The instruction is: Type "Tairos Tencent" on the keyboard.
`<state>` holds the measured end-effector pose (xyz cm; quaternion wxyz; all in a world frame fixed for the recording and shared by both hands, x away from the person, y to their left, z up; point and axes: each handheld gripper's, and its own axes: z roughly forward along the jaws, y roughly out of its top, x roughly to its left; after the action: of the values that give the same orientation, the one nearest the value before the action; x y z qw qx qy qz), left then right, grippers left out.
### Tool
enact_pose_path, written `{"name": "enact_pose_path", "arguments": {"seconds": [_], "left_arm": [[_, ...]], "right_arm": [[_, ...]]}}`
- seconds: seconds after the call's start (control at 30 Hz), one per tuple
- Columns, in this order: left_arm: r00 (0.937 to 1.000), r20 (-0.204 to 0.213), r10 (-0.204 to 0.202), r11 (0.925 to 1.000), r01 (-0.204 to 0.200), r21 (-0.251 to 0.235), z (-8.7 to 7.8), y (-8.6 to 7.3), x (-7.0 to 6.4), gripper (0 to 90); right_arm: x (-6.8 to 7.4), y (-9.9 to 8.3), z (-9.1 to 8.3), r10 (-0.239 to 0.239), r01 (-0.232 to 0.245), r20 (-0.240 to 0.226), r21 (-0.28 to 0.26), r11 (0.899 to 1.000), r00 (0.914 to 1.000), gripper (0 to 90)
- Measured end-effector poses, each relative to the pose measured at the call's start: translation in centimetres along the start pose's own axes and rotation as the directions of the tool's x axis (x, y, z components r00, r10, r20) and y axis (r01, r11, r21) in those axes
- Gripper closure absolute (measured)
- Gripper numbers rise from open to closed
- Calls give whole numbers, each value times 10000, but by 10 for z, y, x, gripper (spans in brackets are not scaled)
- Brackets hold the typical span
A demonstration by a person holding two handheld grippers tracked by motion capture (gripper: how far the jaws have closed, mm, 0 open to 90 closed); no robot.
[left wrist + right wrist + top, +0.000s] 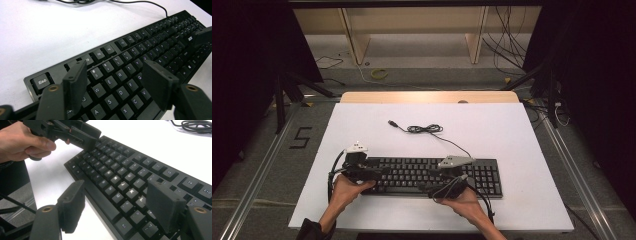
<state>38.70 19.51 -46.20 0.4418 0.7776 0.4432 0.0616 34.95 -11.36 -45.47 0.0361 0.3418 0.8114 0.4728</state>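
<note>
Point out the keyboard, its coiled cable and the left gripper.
keyboard (422, 175): high view, middle key rows.
coiled cable (424, 129): high view, the bundled loops.
left gripper (112, 82): left gripper view, midway between its open jaws.

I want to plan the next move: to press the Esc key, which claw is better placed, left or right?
Left. The left claw hangs open over the keyboard's left end, and the Esc key lies just beside it. The right claw is over the middle keys, farther away.
</note>
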Motion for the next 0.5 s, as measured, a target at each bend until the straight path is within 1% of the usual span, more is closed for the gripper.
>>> {"name": "enact_pose_path", "arguments": {"seconds": [0.13, 0.17, 0.37, 0.43, 0.5], "left_arm": [[9999, 40, 109, 9999, -109, 93, 1, 0, 0, 441], [10000, 63, 75, 9999, -76, 131, 2, 0, -1, 453], [9995, 148, 284, 9989, -289, 374, 5, 0, -1, 559], [9993, 94, 350, 9984, -354, 444, 6, -1, -1, 591], [9991, 131, 397, 9978, -404, 522, 6, -1, -1, 624]], "right_arm": [[0, 0, 0, -17, 17, -5, 21, 10000, 10000, 325], [0, 0, 0, -15, 15, -6, 23, 10000, 10000, 326], [0, 0, 0, -24, 24, -11, 20, 10000, 10000, 325], [0, 0, 0, -26, 26, -15, 24, 10000, 10000, 325], [0, 0, 1, -22, 22, -17, 22, 10000, 10000, 325]]}}
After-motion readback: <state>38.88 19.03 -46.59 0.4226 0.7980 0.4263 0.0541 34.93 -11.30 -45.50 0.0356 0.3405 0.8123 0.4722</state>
